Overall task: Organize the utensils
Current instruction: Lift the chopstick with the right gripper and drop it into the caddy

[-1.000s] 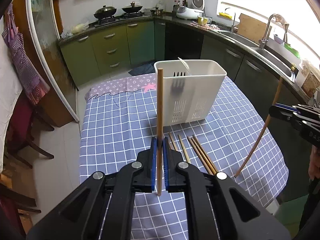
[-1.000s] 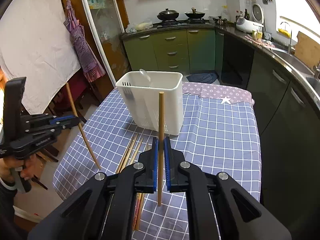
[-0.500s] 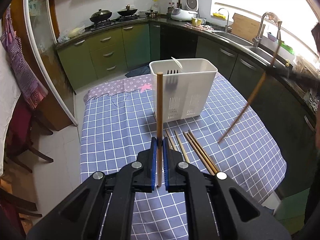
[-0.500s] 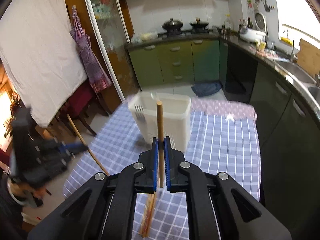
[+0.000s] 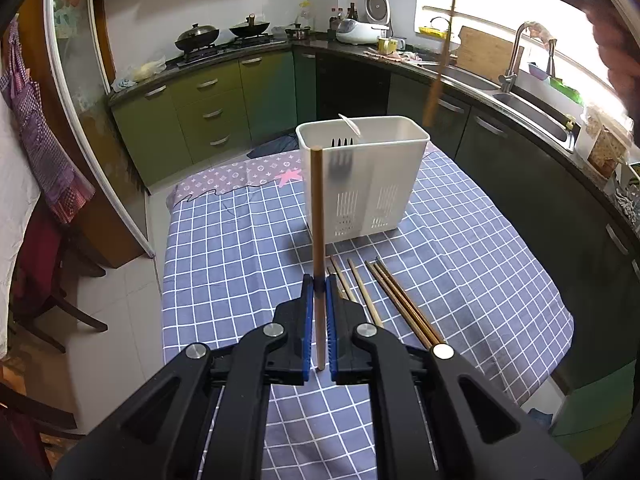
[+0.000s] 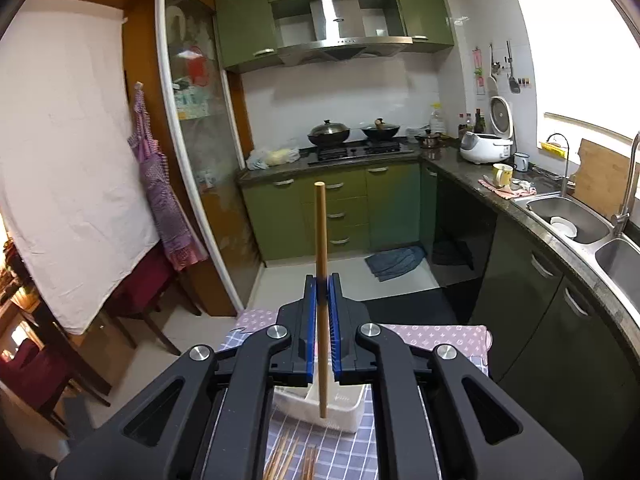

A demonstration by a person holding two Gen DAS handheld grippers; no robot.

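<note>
You are holding the left tongs (image 5: 319,286) above the near part of the tabletop (image 5: 224,248), which a blue checked cloth is covering, and their blue pads are pressing shut on a wooden chopstick (image 5: 317,216) that is standing upright between them, its top end reaching as high as the rim of the white utensil holder (image 5: 384,184) behind it. That holder is standing on the far middle of the tabletop, with a dark fork (image 5: 341,156) showing through its near wall and a white spoon tip poking above its rim. Just right of the left tongs, several loose chopsticks (image 5: 396,304) are lying flat on the cloth in a fan, near the front of the holder but apart from it. Further right and higher, a second chopstick (image 5: 438,68) is hanging blurred in the air above the holder's far right corner, and its lower tip is not touching the rim. In the right wrist view, the right tongs (image 6: 322,280) are clamping shut on that second chopstick (image 6: 321,248), which is standing nearly upright between the pads with its lower end showing over the white utensil holder (image 6: 344,412) below; whether the tip is inside the opening or only above it cannot be told. The loose chopsticks (image 6: 288,460) are lying on the cloth at the near edge of that view.
</note>
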